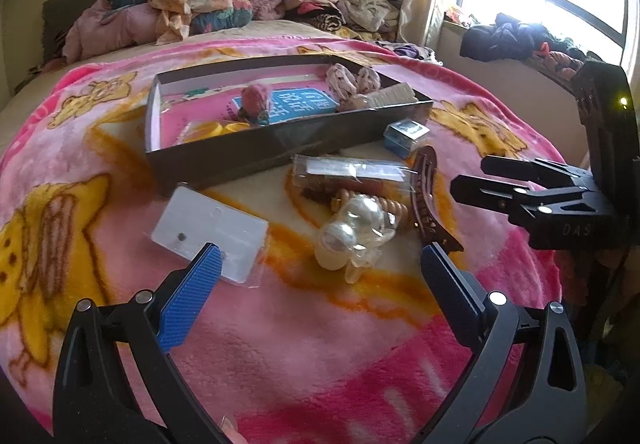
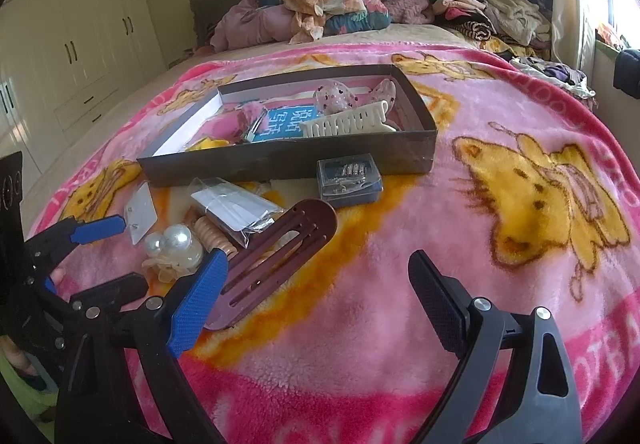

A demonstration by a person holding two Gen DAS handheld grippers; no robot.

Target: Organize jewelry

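Pearl hair clip [image 1: 352,232] lies on the blanket [image 1: 320,344], near the box [image 1: 280,140]. Left gripper [image 1: 320,264] jaws apart, straddling it: lower squarely, pinch the pearls w/o snagging. Right gripper [image 2: 316,284] jaws apart, empty.

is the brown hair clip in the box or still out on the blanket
Out. The brown hair clip lies flat on the pink blanket, in front of the dark box, beside the pearl clip.
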